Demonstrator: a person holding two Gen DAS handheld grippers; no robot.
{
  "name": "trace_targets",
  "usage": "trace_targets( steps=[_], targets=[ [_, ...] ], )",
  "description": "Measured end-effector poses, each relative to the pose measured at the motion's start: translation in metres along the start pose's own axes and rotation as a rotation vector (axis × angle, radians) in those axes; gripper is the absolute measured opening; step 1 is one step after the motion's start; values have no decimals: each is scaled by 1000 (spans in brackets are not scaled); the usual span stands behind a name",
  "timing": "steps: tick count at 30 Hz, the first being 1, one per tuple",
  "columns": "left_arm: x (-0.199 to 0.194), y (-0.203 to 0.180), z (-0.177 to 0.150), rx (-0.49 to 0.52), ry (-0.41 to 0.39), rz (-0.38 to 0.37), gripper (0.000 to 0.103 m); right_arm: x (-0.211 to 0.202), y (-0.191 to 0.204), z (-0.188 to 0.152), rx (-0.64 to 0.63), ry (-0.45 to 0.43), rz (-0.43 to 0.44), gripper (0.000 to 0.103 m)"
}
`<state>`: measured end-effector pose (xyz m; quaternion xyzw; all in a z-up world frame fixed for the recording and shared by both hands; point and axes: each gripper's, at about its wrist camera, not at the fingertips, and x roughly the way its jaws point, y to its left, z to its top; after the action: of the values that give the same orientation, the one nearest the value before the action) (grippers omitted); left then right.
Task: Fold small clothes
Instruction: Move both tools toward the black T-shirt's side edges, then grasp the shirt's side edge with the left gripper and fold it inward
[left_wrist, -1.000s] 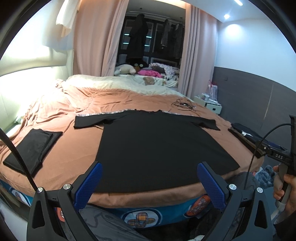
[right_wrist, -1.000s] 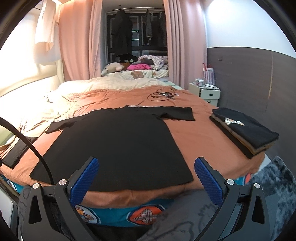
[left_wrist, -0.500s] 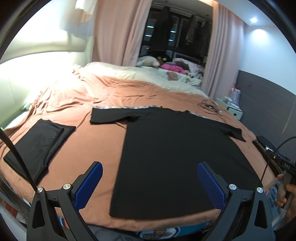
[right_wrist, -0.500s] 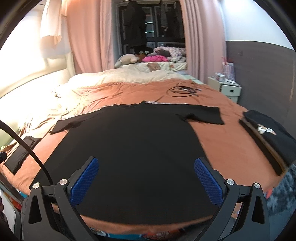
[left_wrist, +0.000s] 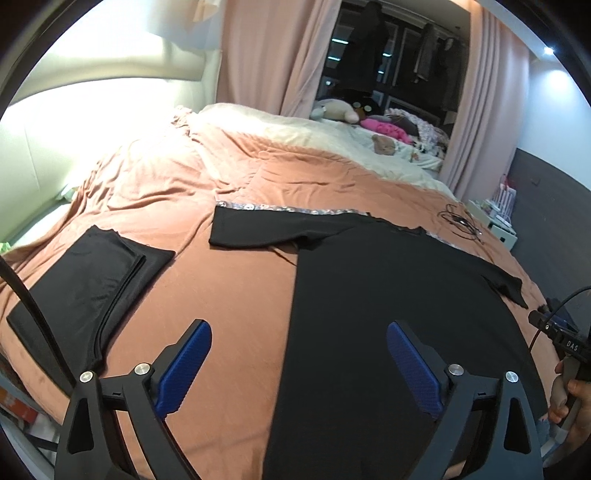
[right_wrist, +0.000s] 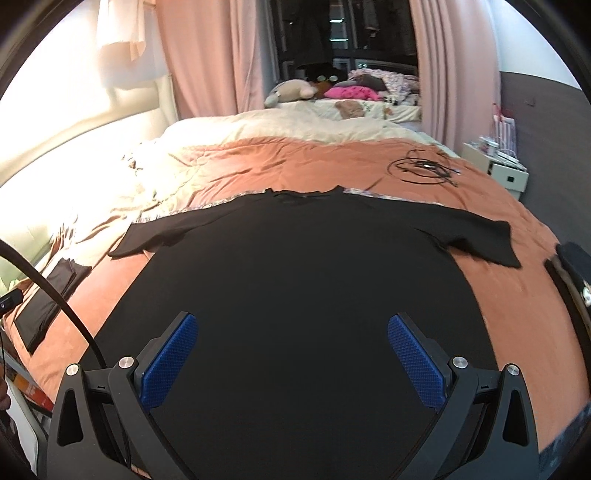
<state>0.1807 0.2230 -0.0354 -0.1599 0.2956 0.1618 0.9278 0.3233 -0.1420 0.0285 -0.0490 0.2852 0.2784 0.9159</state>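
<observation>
nearest me, the left claw (left_wrist: 298, 363) hangs over the near edge of the bed with its blue ribbed pads spread wide and nothing between them; its left pad is above bare bedspread, its right pad above cloth. the right claw (right_wrist: 291, 360) is spread just as wide, also holding nothing, poised over the lower half of the black short-sleeved t-shirt (right_wrist: 295, 280). that shirt lies flat on the rust-orange bedspread (left_wrist: 229, 295), hem toward the claws, both sleeves out to the sides, collar pointing away. off to its left, well apart, rests a folded black garment (left_wrist: 88, 284). at the right edge sits a stack of folded dark clothes (right_wrist: 570, 273). beyond the collar a coil of black cable (right_wrist: 421, 168) lies on the bedspread, then a cream duvet (right_wrist: 295, 127), and farthest back pink curtains (right_wrist: 218, 59).
</observation>
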Motion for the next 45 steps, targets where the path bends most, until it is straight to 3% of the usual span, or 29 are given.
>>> trace_targets(
  steps=[7, 12, 16, 24, 29, 39, 45],
  targets=[
    [36, 25, 22, -45, 50, 22, 88, 40, 7, 31, -58, 43, 49, 101],
    [58, 44, 37, -76, 68, 36, 87, 73, 10, 54, -82, 97, 97, 84],
    [81, 58, 52, -95, 86, 32, 80, 96, 18, 72, -96, 117, 129, 79],
    [136, 86, 86, -132, 129, 7, 79, 143, 30, 106, -117, 153, 180, 66],
    [172, 103, 105, -147, 157, -9, 73, 171, 39, 120, -101, 167, 180, 63],
    [253, 143, 122, -213, 241, -32, 65, 231, 61, 141, -79, 206, 210, 46],
    [296, 162, 123, -249, 282, -19, 63, 263, 71, 145, -79, 226, 230, 46]
  ],
)
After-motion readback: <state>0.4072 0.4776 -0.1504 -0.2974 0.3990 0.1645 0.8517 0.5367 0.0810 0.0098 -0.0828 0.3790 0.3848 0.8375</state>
